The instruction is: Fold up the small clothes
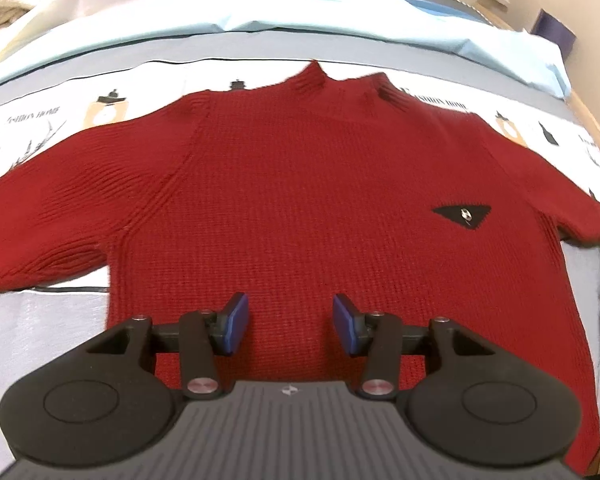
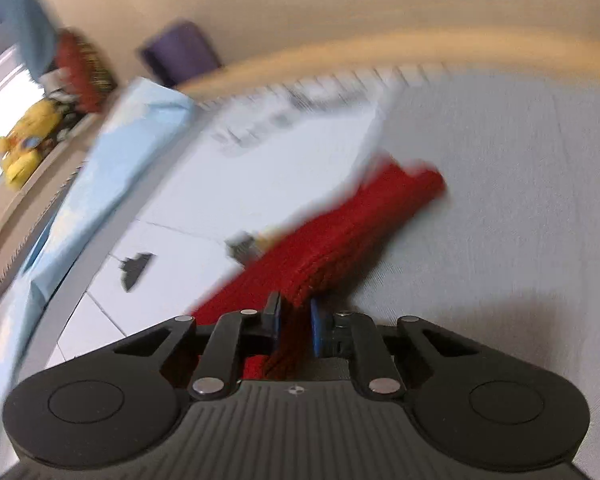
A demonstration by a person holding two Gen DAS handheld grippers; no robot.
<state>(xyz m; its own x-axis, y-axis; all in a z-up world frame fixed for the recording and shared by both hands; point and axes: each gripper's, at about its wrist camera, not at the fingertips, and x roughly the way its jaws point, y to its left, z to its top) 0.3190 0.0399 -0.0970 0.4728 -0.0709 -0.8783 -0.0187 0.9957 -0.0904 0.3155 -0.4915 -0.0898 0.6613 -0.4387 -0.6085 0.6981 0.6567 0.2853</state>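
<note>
A small red knit sweater (image 1: 300, 200) lies flat, front up, on a printed sheet, with its collar at the far side and a black triangular badge (image 1: 462, 215) on the chest. My left gripper (image 1: 291, 322) is open and empty, hovering over the sweater's lower hem area. My right gripper (image 2: 295, 316) is shut on the sweater's sleeve (image 2: 348, 232), whose cuff reaches away to the upper right. The right wrist view is blurred by motion.
The printed sheet (image 1: 40, 120) covers a bed with a light blue quilt (image 1: 260, 20) behind. A cream blanket (image 1: 0, 4) lies at the far left. A purple box (image 2: 180, 52) and a yellow toy (image 2: 24, 144) sit on a ledge.
</note>
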